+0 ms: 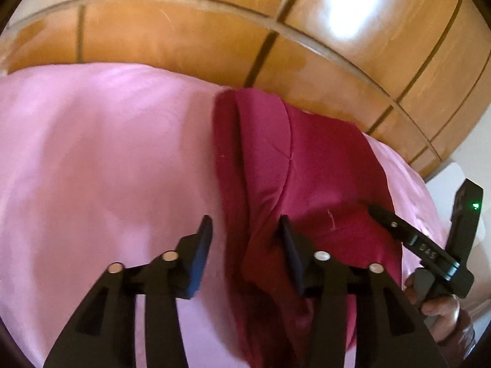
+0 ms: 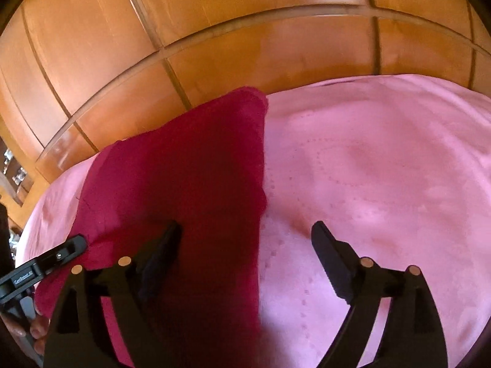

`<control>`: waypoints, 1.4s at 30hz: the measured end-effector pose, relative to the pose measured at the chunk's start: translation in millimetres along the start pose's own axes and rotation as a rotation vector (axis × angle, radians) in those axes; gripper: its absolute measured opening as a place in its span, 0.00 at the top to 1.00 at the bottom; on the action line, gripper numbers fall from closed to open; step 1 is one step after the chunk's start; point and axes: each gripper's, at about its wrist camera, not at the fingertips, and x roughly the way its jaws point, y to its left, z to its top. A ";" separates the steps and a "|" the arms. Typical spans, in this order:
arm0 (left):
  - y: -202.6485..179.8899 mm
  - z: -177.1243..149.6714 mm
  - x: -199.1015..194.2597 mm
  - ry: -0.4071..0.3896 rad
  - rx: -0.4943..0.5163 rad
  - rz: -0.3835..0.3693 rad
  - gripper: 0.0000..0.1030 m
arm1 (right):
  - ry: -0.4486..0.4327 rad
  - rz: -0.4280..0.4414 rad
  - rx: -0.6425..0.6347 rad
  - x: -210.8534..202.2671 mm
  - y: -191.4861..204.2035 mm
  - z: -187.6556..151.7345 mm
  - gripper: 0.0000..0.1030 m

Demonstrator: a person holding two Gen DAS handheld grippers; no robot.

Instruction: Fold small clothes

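The left gripper point(image 1: 245, 239) fills the foreground of the left wrist view, its jaws spread and holding nothing; its right finger point(image 1: 290, 251) sits over the near end of the garment and its left finger point(image 1: 199, 254) over bare sheet. The right gripper point(image 2: 245, 245) occupies the same position in the right wrist view, jaws spread wide and empty, straddling the garment's long right edge. Behind both runs the wooden panelled headboard point(image 1: 190, 40), glossy, with dark seams. In front of it the pink bedsheet point(image 2: 383, 168) covers the whole work surface and shows a faint dotted stitch pattern. The crimson garment point(image 2: 184, 178) lies flat on this sheet as a long strip, its far end reaching the sheet's back edge near the headboard; whether it touches the wood cannot be told. A lengthwise fold ridge point(image 1: 237, 141) runs along its left side, which suggests one fold is already laid. The step in hand appears to be taking hold of the near end for a crosswise fold. To do it well, lower each gripper until one finger slides under all layers, close on the garment only, not the sheet, grip both near corners level, then carry them toward the far end without dragging the lower layer.
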 end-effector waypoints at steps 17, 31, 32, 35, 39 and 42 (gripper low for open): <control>-6.2 -79.7 -117.4 -0.208 0.086 0.275 0.27 | -0.093 -0.123 -0.080 -94.3 63.8 -85.0 0.05; -26.3 -121.4 -155.6 -0.280 0.143 0.363 0.11 | -0.158 -0.155 -0.131 -126.7 92.0 -119.5 0.03; -27.2 -122.6 -156.1 -0.279 0.143 0.364 0.11 | -0.160 -0.156 -0.131 -127.5 92.6 -119.9 0.03; -27.1 -125.5 -157.4 -0.276 0.141 0.372 0.10 | -0.167 -0.158 -0.129 -130.1 93.1 -120.6 0.03; -25.6 -127.2 -158.1 -0.273 0.135 0.381 0.10 | -0.160 -0.161 -0.132 -131.2 92.9 -123.2 0.03; -25.0 -128.2 -158.7 -0.278 0.130 0.387 0.10 | -0.157 -0.167 -0.137 -132.0 93.4 -125.9 0.03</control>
